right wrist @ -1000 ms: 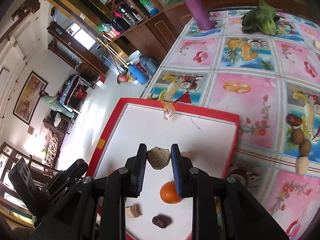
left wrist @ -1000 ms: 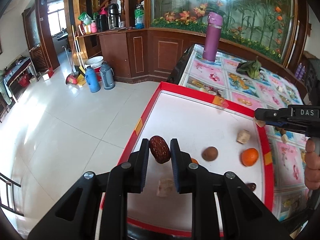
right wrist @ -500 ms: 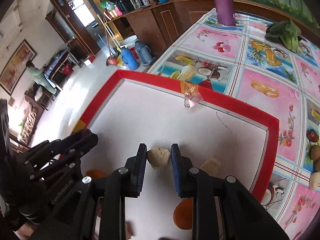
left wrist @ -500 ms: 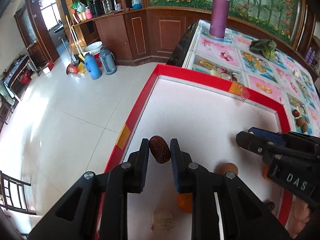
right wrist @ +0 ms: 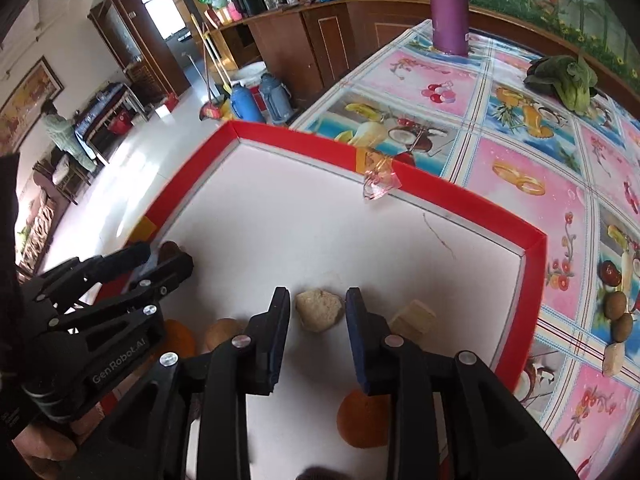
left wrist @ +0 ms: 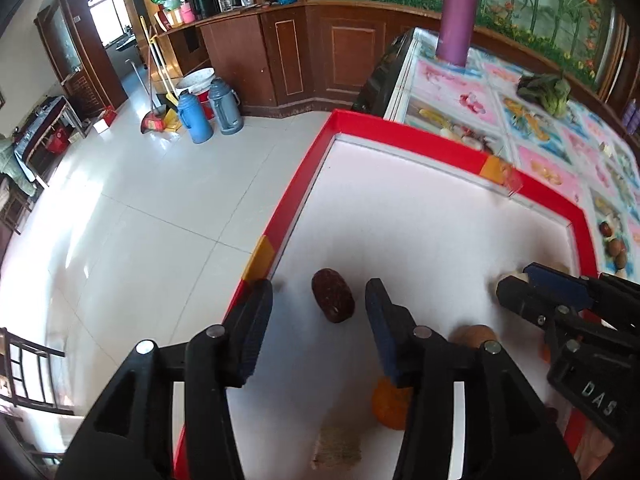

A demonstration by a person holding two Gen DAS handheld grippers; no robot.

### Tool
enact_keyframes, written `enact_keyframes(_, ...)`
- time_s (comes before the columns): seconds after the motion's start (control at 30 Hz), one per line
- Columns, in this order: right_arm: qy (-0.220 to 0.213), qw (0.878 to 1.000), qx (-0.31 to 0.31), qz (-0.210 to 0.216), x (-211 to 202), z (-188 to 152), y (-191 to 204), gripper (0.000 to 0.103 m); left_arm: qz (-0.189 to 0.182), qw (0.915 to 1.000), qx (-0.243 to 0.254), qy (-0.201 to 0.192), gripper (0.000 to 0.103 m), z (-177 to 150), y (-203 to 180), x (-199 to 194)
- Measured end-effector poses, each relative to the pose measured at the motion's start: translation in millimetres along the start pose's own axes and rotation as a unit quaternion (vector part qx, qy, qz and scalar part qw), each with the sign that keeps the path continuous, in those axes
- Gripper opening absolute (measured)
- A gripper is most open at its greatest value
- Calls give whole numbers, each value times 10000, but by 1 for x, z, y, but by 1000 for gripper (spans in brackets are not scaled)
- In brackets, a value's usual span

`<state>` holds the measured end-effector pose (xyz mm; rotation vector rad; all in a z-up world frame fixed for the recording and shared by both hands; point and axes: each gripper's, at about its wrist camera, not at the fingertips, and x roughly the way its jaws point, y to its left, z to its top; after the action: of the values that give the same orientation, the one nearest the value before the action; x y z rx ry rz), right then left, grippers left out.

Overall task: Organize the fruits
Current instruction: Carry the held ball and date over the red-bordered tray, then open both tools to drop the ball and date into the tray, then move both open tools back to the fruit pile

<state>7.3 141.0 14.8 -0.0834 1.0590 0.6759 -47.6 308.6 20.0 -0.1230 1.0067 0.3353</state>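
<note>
A dark red date lies on the white floor of the red-rimmed tray, near its left wall. My left gripper is open around it, both pads clear of it. In the right wrist view a beige lump rests on the tray between the fingers of my right gripper. That gripper is only slightly open, with a thin gap on the lump's left side. The left gripper shows at the left there, and the right gripper at the right in the left wrist view.
The tray also holds an orange, a second orange, a brown round fruit and a pale cube. On the floral tablecloth are a purple bottle, green leaves and several small fruits. Tiled floor lies beyond the tray's left edge.
My left gripper has opened and the date now lies on the tray. The right gripper has lowered the beige lump onto the tray and parted slightly. Both moved toward the tray's left side.
</note>
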Motion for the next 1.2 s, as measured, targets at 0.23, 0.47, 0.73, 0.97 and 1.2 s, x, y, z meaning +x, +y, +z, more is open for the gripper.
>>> enact_keyframes(0.23, -936, 9956, -86, -20, -65, -14, -35, 34, -161, 9986, 107, -483, 61, -4, -17, -43)
enact_keyframes(0.47, -1501, 9853, 42, -810, -123, -58, -112, 47, -683, 9904, 801, -896, 68, -14, -78, -86)
enact_keyframes(0.73, -1038, 9850, 687, -1197, -109, -85, -176, 47, -1315, 9750, 1575, -856, 69, -29, -155, -106)
enact_keyframes(0.97, -778, 9855, 686, -1342, -81, -73, -176, 47, -1308, 9706, 1820, -873, 70, -36, -174, -122)
enact_keyframes(1.2, -689, 9837, 497, -1586, -73, -75, -175, 22, -1267, 9682, 1996, -815, 71, -30, -196, -121)
